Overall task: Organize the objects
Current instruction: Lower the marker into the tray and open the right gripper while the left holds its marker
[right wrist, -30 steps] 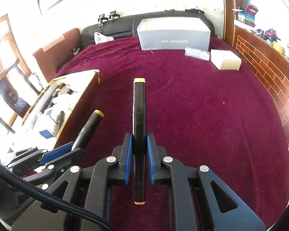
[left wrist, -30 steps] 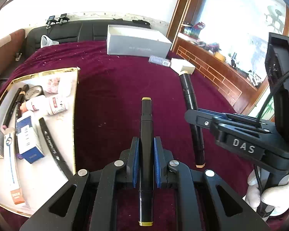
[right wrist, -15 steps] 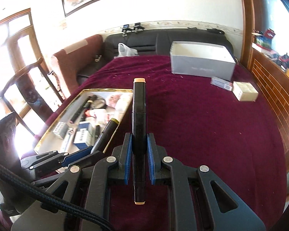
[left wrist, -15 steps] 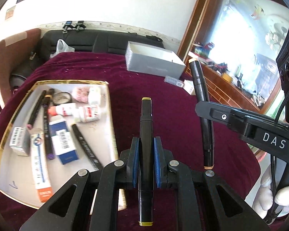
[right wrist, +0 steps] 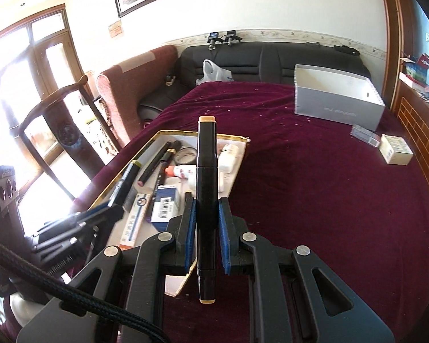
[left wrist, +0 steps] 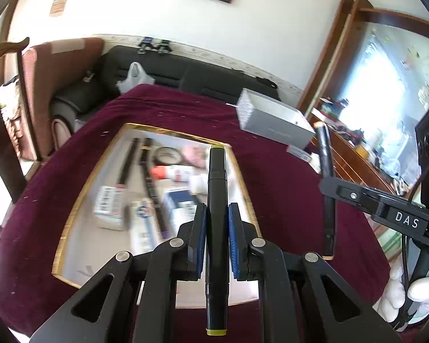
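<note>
A living room, with a dark sofa (right wrist: 271,57) behind a tabletop (right wrist: 314,185) under maroon velvet, a grey box (right wrist: 337,100) at its far side. I have a black marker in each gripper. The left gripper (left wrist: 217,240) has its jaws clamped tight on the yellow-capped marker (left wrist: 216,200), which hangs over the gold-rimmed tray (left wrist: 80,200) of pens, bottles and small cartons. The right gripper (right wrist: 207,228) grips the orange-capped marker (right wrist: 206,171) just as firmly, above the tray's near right corner. I judge this the carry-to-tray step. Next I need to lower each marker onto bare tray floor, clear of the clutter, then part the jaws, keeping my two grippers from colliding.
</note>
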Available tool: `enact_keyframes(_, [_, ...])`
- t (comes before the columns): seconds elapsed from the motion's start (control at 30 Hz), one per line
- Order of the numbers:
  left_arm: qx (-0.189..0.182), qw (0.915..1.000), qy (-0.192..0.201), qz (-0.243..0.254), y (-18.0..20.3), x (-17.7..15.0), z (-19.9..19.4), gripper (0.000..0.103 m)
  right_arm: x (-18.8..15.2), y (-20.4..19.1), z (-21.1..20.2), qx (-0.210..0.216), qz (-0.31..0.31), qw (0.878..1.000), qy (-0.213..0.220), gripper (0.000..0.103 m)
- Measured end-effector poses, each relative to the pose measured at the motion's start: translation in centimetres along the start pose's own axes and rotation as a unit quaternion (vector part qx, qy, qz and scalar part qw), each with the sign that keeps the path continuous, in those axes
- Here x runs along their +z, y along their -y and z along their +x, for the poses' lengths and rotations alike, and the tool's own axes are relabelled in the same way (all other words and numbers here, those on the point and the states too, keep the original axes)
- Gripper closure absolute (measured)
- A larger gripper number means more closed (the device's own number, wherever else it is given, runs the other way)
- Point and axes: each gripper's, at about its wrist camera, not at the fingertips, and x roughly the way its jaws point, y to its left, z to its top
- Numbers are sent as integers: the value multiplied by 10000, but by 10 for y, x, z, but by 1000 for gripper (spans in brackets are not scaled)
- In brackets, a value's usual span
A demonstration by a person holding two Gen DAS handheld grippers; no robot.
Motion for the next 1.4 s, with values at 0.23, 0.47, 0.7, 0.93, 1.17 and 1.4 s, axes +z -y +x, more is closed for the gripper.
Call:
enact_keyframes(0.23, [309,9990,123,-292,-46,0,-16,91,-2,-12,11,225,31,9997,-116,90])
enact_keyframes(0.47, [556,9973,26,-484,-75,-4,-8,91,-5,-13,31,501,194,9979,-349,90])
enact_keyframes(0.7, [608,9966,-214,-508,-84,-9,9,91,-16,-19,54,604,240,9961,-591,90])
enact_keyframes(0.93, [625,9959,-423,-501,-90,-10,26,91,-22,-19,81,674,318,9935,-862,90])
enact_keyframes(1.17, [660,9950,-601,-454,-93,-8,42,91,-22,-17,105,683,389,9912,-1064,90])
enact_keyframes(1.4, [675,9944,-722,-368,-91,-6,52,91,-23,-15,124,587,393,9895,-1261,90])
